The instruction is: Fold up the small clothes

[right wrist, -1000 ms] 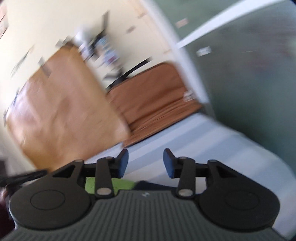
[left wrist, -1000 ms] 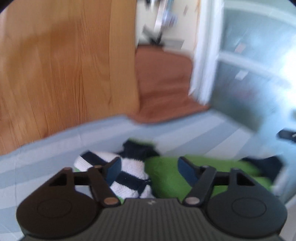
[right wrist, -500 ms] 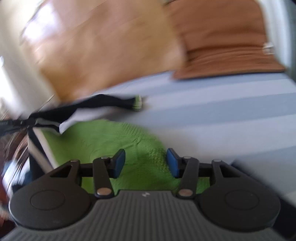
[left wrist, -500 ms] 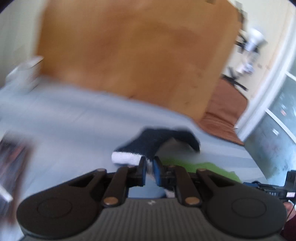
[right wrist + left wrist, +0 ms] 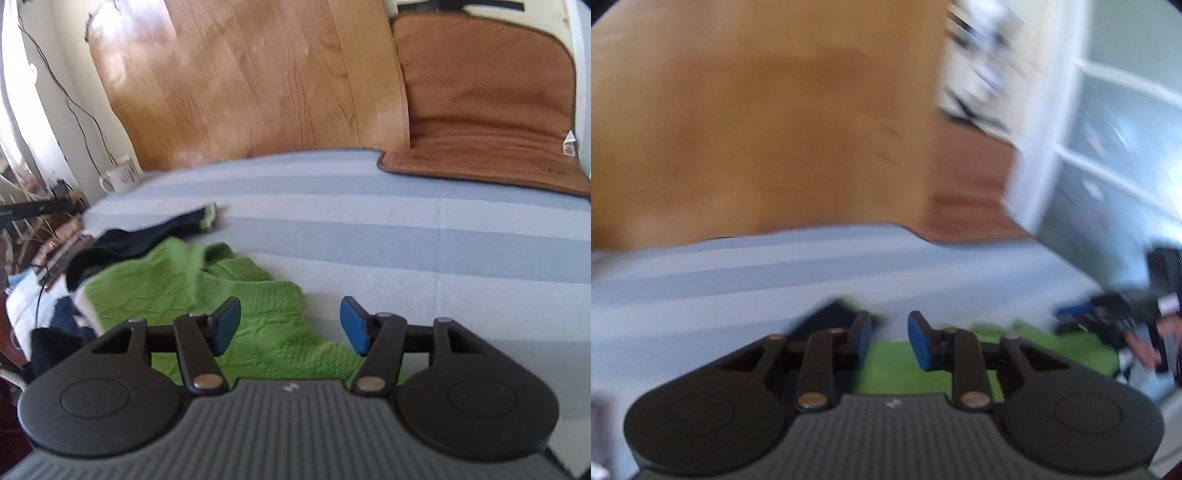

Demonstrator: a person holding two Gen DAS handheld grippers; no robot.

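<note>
A green knitted garment (image 5: 221,295) lies crumpled on the blue-striped bed sheet (image 5: 369,229). A dark navy sock (image 5: 155,236) with a green-trimmed cuff lies just beyond it to the left. My right gripper (image 5: 290,323) is open and empty, hovering over the garment's right edge. In the blurred left wrist view my left gripper (image 5: 888,334) is open and empty above the green garment (image 5: 897,365), with the dark sock (image 5: 831,317) just left of its left finger. The right gripper's body (image 5: 1126,310) shows at far right there.
A wooden headboard (image 5: 251,81) stands behind the bed. A brown cushion (image 5: 487,103) lies at the back right. A white mug (image 5: 122,175) and cables sit off the bed's left edge, with dark clothes (image 5: 55,339) piled at the near left.
My left gripper, shut on the striped sock half a second ago, is now open and the sock is out of it. My right gripper has opened wider over the green garment.
</note>
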